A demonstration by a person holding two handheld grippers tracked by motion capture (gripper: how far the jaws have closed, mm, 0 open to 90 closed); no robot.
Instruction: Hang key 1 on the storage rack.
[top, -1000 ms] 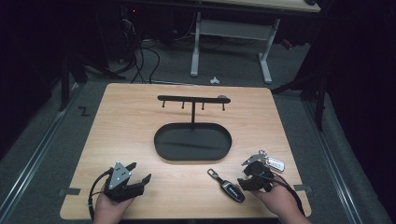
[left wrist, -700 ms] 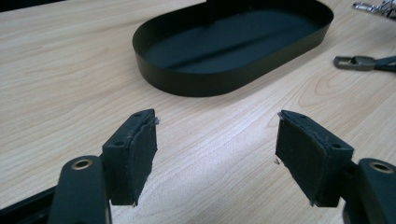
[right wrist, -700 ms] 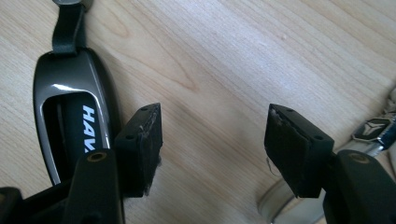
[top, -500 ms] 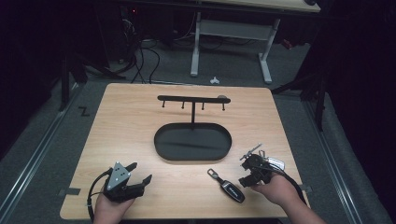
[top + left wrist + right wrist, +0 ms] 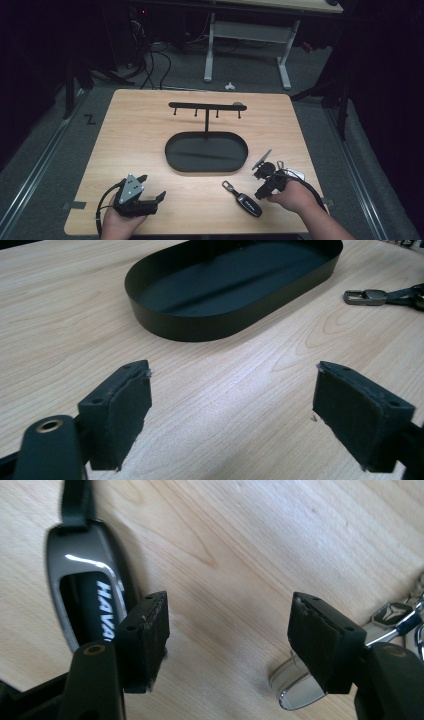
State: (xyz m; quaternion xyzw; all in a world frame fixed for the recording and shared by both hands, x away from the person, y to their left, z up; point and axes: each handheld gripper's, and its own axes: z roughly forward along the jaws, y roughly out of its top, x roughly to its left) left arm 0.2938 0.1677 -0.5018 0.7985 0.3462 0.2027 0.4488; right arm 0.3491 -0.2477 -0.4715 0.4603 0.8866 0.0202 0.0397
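At the lower right of the high view, the right gripper [image 5: 261, 181] has just been opening, nothing between, beside the car key [image 5: 248, 204]. At lower left, the left gripper [image 5: 152, 194] has just opened wide, holding nothing, on the tabletop [image 5: 135, 135].

You see a black oval tray [image 5: 206, 167] on pale wood-grain table [image 5: 150, 130], and a black-and-silver car key [image 5: 82, 587] (white lettering).

Site: lab or recording bay | Evidence: wooden table [image 5: 150, 125] on grey carpet, centre; loose cables [image 5: 150, 65] upper left; white desk legs [image 5: 247, 45] top centre; floor rail [image 5: 35, 175] at left; dark surroundings.
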